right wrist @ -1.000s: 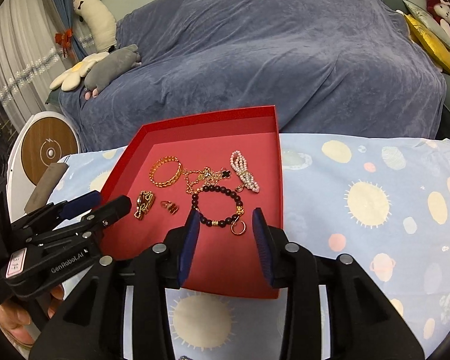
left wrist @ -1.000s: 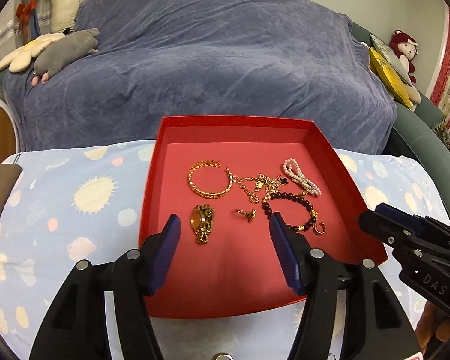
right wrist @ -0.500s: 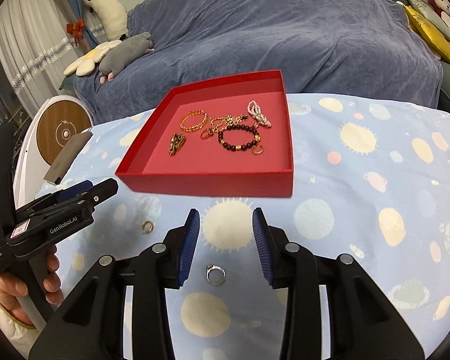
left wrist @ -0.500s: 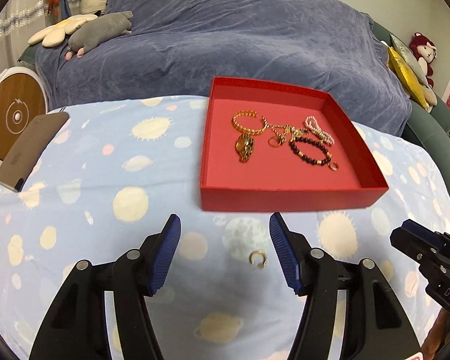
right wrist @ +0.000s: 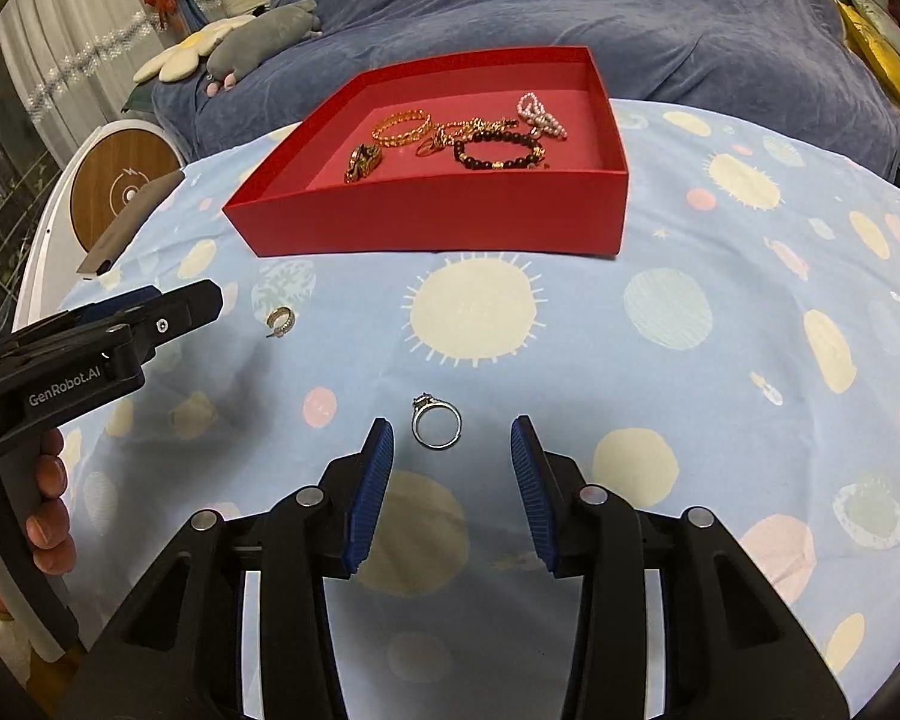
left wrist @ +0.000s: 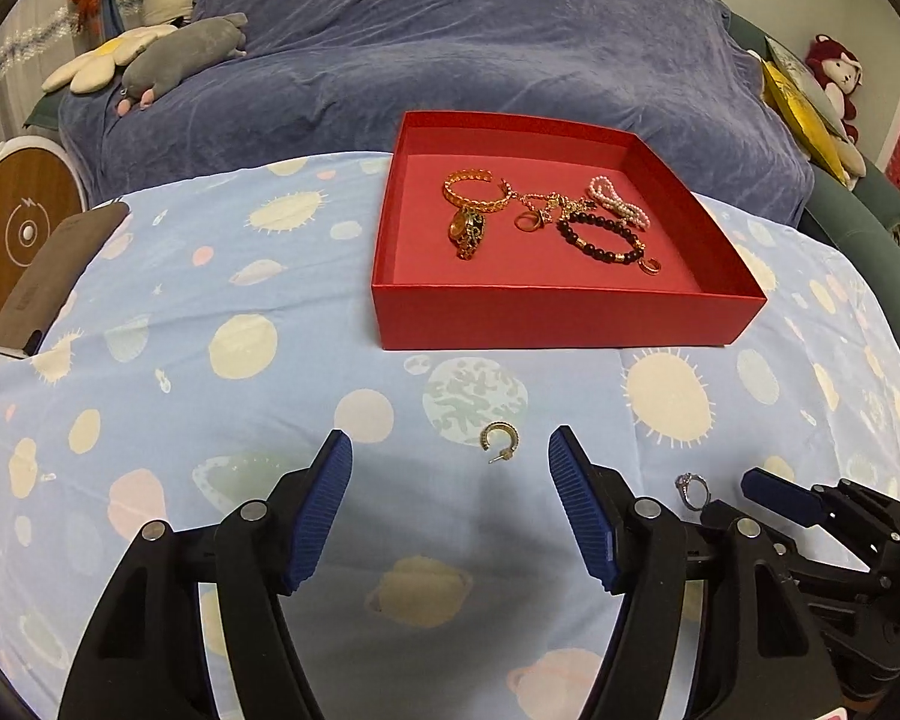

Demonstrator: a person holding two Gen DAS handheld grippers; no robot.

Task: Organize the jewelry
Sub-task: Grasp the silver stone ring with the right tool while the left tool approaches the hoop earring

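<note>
Two tongs: left tongs (left wrist: pixel 450 450) and right tongs (right wrist: pixel 452 438) both wide, empty.
Earring (left wrist: pixel 498 438): frame centre, between left tips.
Ring (right wrist: pixel 436 422): between right tips.
Box (left wrist: pixel 564 318): upper centre.

Two low, near views toward the red tray (left wrist: pixel 564 315), perhaps sharing most of the tablecloth (right wrist: pixel 690 360).

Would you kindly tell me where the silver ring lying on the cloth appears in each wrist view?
Left wrist: silver ring lower right, beside the right tongs.
Right wrist: silver ring low centre, just ahead of its own open tongs.
Shared landmark: red tray beyond it.
</note>
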